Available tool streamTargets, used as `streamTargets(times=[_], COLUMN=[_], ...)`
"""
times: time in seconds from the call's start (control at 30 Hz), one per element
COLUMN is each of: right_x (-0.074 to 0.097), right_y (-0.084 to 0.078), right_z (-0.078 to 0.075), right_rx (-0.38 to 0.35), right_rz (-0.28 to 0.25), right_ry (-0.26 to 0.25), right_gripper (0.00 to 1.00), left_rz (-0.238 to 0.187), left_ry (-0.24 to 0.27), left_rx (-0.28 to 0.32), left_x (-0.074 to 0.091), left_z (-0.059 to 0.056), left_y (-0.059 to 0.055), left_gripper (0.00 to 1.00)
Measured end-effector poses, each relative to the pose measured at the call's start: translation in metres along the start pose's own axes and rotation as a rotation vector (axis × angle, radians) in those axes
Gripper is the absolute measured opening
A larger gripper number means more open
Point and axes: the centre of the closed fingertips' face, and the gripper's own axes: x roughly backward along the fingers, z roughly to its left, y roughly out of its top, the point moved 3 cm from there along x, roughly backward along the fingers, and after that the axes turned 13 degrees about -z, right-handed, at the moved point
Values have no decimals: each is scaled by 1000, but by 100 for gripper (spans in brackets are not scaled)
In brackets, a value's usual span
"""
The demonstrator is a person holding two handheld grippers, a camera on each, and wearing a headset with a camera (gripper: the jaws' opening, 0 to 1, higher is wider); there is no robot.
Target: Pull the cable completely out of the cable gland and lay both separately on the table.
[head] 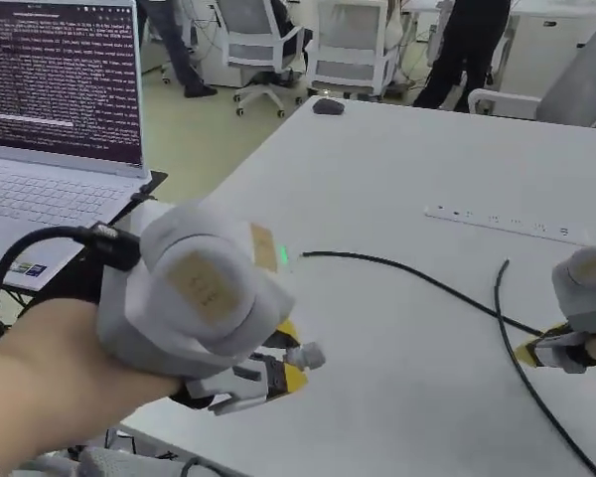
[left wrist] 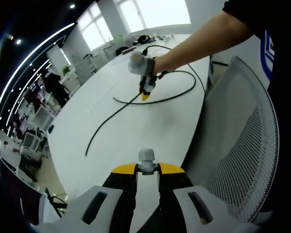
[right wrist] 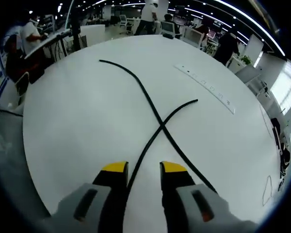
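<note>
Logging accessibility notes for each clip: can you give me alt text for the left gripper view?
The left gripper is shut on a small white cable gland at the edge of a white table. Further along, a person's arm holds the right gripper at the looping black cable, which is clear of the gland; a mesh chair stands to the right.

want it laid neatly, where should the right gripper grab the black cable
Grip a single strand of the cable just short of where it crosses itself, coming down from above with jaws across it. It lies thin and flat on the table, and at the crossing two strands overlap, so a pinch there would likely slip.
</note>
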Motion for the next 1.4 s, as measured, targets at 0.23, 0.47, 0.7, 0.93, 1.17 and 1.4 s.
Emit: streamTargets(times=[0.23,0.47,0.7,0.93,1.17,1.4], right_x=[87,170,227,242,251,274], right_y=[4,-16,-39,-35,-32,-36], right_z=[38,72,88,110,132,125], right_rx=[-70,-116,-91,-118,-91,-61], right_rz=[-140,-235,-253,-319,-331,-319], right_ry=[107,58,-139,-228,-266,-321], right_gripper=[29,25,24,24,24,24], left_rz=[-27,-28,-15,-2,74,104], left_ry=[-67,-156,-263,-365,-479,-527], left_rx=[-60,-159,-285,-242,-261,-190], left_x=[-23,-63,-114,-165,-204,-223], left_z=[4,0,-12,-25,-38,-50], left_y=[14,18,12,-15,-46,-57], left_gripper=[17,17,17,17,17,17])
